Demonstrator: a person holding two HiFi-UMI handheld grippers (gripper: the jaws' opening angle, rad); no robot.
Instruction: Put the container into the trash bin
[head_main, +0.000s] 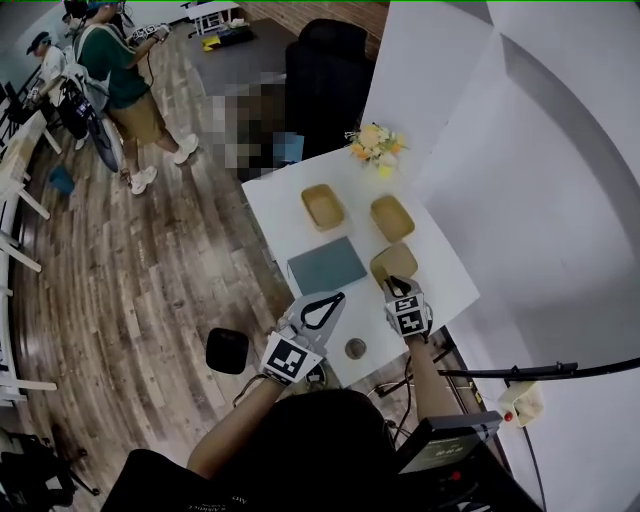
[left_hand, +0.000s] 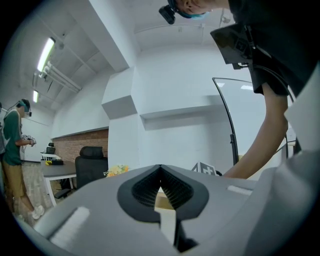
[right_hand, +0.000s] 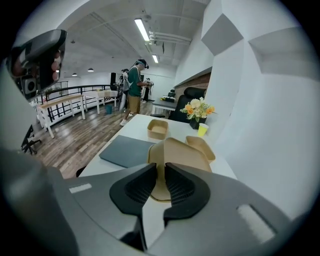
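Three brown paper containers are on the white table (head_main: 290, 215). My right gripper (head_main: 393, 283) is shut on the near rim of the nearest container (head_main: 394, 260). In the right gripper view that container (right_hand: 182, 155) is tipped up on edge between the pads, with the gripper (right_hand: 159, 172) below it. The left gripper (head_main: 338, 297) hovers over the table's near end with its tips together and nothing held. The left gripper view shows its jaws (left_hand: 160, 170) meeting at the tips. A black trash bin (head_main: 227, 350) stands on the wooden floor left of the table's near corner.
Two more containers (head_main: 323, 207) (head_main: 392, 217) lie farther up the table beside a grey pad (head_main: 326, 265). Flowers (head_main: 376, 145) and a yellow cup (right_hand: 202, 130) stand at the far end. A small round object (head_main: 355, 348) lies near the front edge. People stand at the far left (head_main: 125, 80).
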